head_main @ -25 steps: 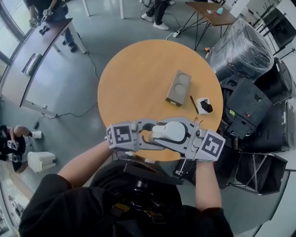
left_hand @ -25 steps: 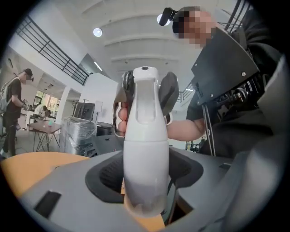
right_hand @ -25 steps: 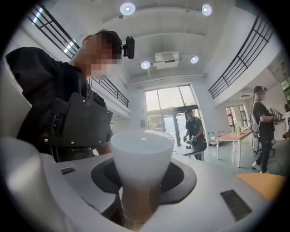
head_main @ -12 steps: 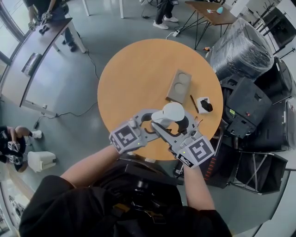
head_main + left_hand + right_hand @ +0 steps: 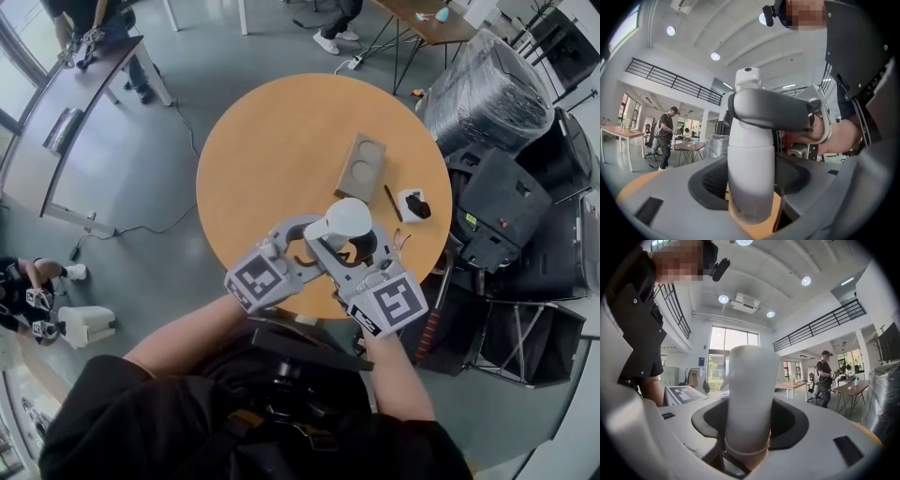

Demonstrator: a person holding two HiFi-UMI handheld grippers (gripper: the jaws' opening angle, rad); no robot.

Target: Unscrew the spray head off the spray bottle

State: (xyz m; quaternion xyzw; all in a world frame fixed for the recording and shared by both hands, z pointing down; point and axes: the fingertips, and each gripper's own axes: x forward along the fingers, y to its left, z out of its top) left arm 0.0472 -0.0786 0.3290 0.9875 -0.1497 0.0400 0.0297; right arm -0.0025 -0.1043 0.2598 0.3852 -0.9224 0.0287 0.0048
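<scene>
Your left gripper point(image 5: 302, 246) clamps the spray bottle point(image 5: 750, 187) — your right gripper point(image 5: 352, 246), jaws just closing, grasps its spray head point(image 5: 345, 221).

No word, number or brand name can be read anywhere. The only printed signs are black-and-white square patterns without letters: one on the grey cube point(image 5: 258, 278) of the left gripper point(image 5: 305, 241), and one on the grey cube point(image 5: 387, 305) of the right gripper point(image 5: 353, 249). The right gripper view also shows the left cube's pattern point(image 5: 684, 392) from the side. In that view a small blue sign point(image 5: 701, 361) hangs on the far white wall, but its print is too small to read.
</scene>
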